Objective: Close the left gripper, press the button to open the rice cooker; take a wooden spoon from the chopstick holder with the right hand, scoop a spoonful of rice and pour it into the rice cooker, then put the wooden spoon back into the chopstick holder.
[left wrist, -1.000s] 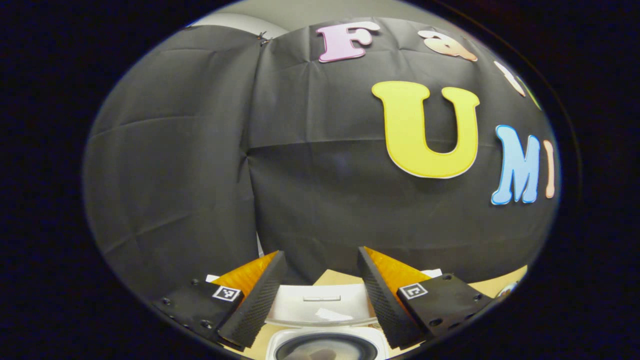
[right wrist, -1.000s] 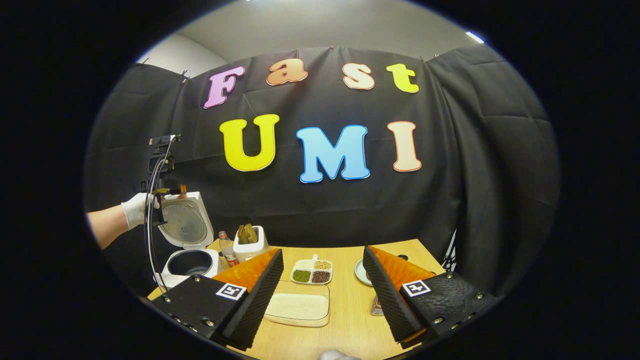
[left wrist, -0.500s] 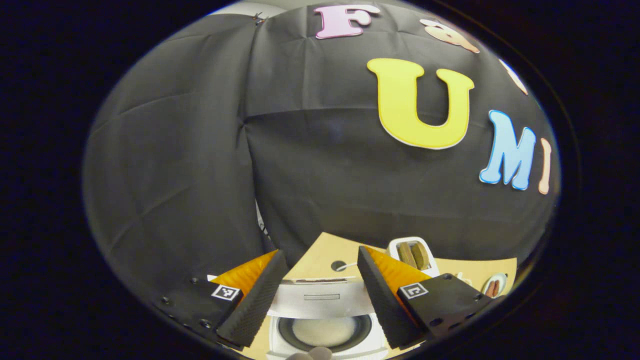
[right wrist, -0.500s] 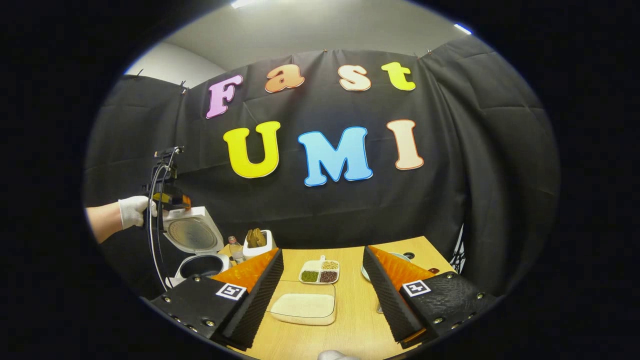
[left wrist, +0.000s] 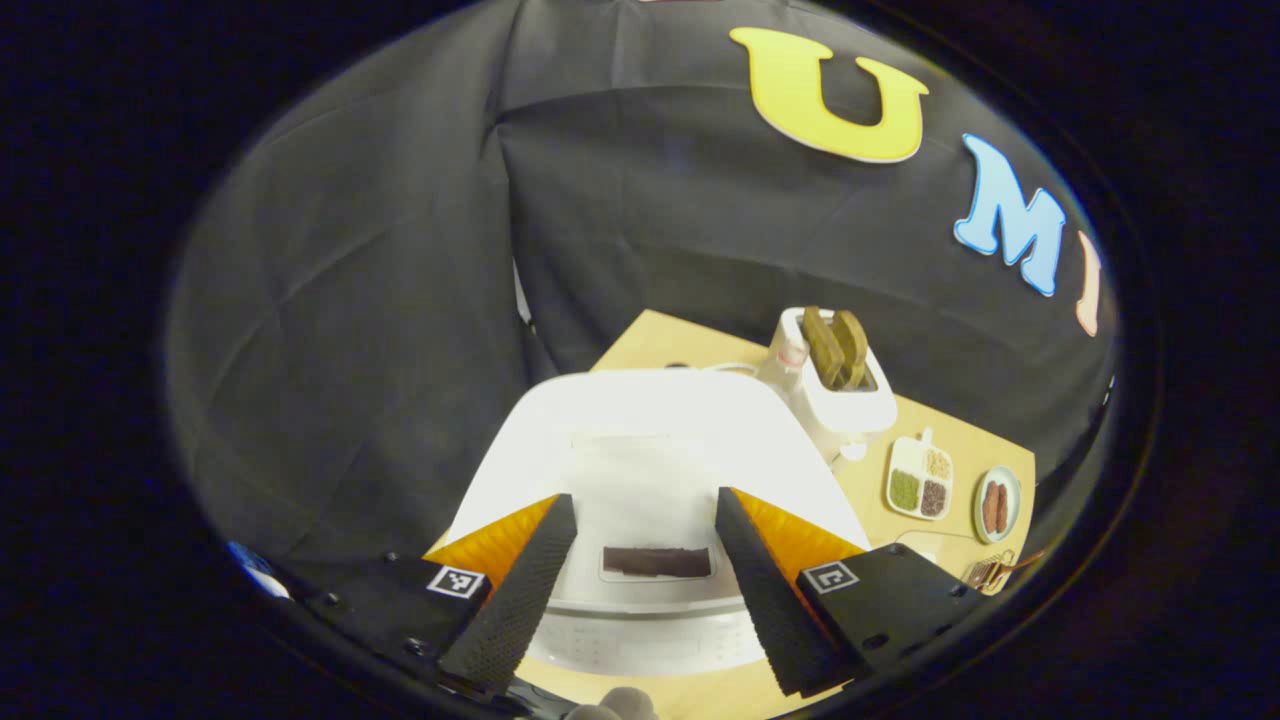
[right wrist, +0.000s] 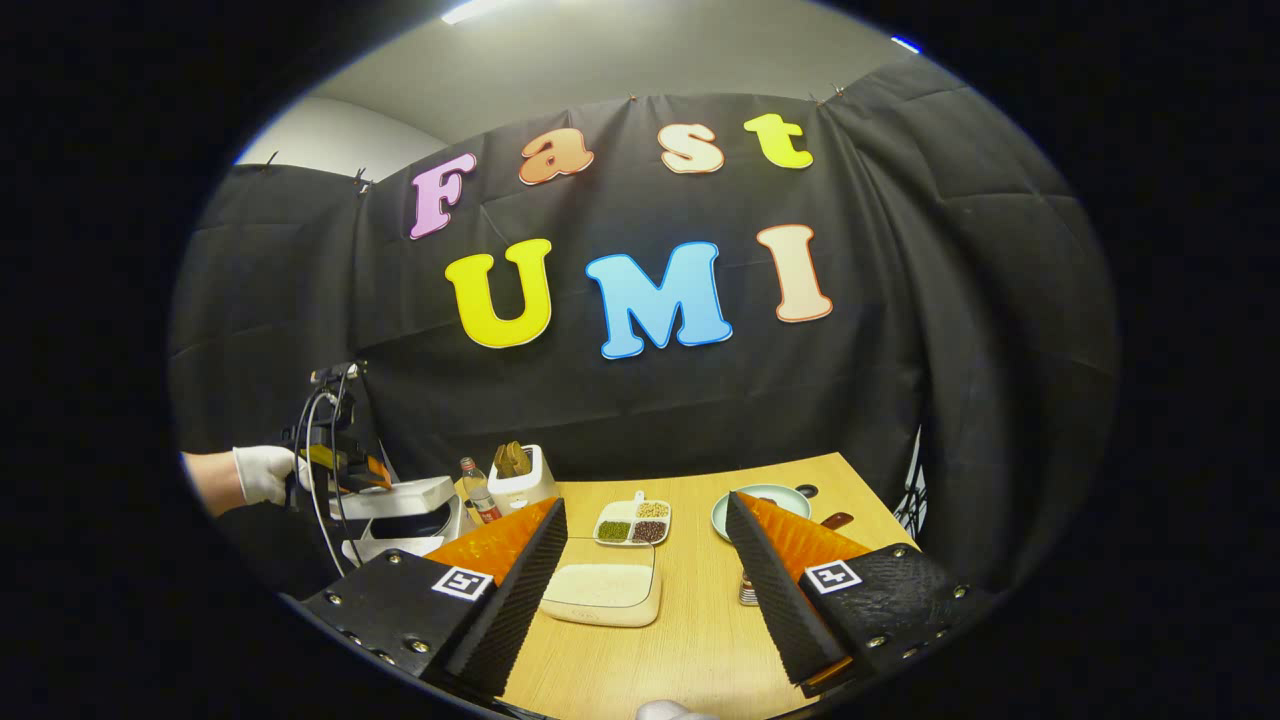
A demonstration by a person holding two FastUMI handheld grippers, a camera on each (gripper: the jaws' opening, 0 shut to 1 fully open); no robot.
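The white rice cooker sits under my left gripper, whose fingers stand open over the lid, either side of a dark rectangular latch. In the right gripper view the lid lies nearly flat over the pot, with the left gripper resting on top of it. A white chopstick holder with wooden spoons stands just right of the cooker, also seen as the chopstick holder. A shallow tray of rice lies ahead of my right gripper, which is open and holds nothing.
A divided dish of beans and a pale green plate sit on the wooden table. A small bottle stands beside the holder. A gloved hand holds the left gripper. A plate of sausages lies far right.
The cooker lid has swung from upright down to nearly flat over the pot, with the left gripper following it down and tilting forward. The right gripper has barely shifted.
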